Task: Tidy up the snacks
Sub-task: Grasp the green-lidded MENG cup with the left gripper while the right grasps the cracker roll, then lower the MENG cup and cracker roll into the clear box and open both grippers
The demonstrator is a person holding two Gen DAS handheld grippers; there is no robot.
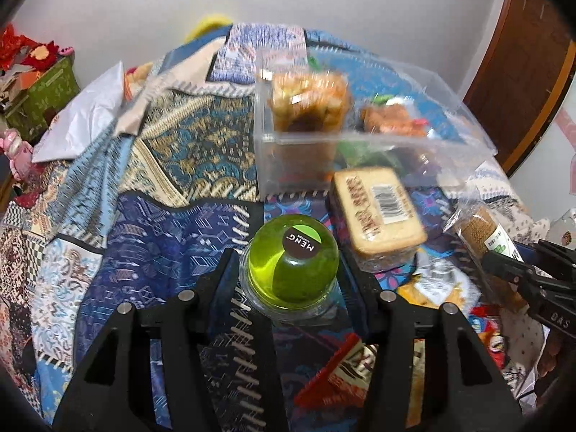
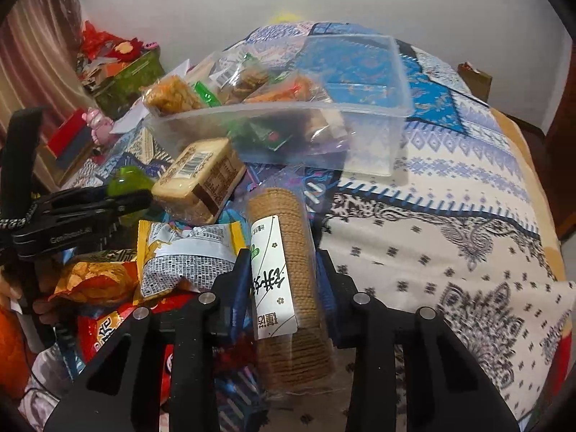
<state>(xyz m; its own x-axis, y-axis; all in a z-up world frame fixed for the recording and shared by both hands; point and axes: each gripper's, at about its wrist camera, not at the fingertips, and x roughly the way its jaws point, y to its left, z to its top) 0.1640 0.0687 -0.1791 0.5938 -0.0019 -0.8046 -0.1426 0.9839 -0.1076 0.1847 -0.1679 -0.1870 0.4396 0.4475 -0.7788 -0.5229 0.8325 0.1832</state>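
Note:
A green jelly cup point(image 1: 289, 266) with a dark round label sits between the fingers of my left gripper point(image 1: 289, 271), which is shut on its sides. My right gripper point(image 2: 284, 270) is shut on a roll of round brown biscuits point(image 2: 288, 252) in clear wrap with a white label. The same roll point(image 1: 478, 230) and right gripper point(image 1: 504, 262) show at the right edge of the left wrist view. Beyond them stands a clear plastic box point(image 1: 360, 138) point(image 2: 288, 111) with several wrapped snacks inside. A tan pack with a barcode point(image 1: 374, 208) point(image 2: 201, 176) leans at its near wall.
Loose snack bags lie near the grippers: a yellow one point(image 2: 187, 248), an orange one point(image 2: 93, 280) and a red one point(image 2: 108, 327). A green tin point(image 1: 46, 97), a white bag point(image 1: 82, 118) and a pink toy point(image 2: 99, 122) sit at the far left. Patterned cloth point(image 2: 450, 216) covers the surface.

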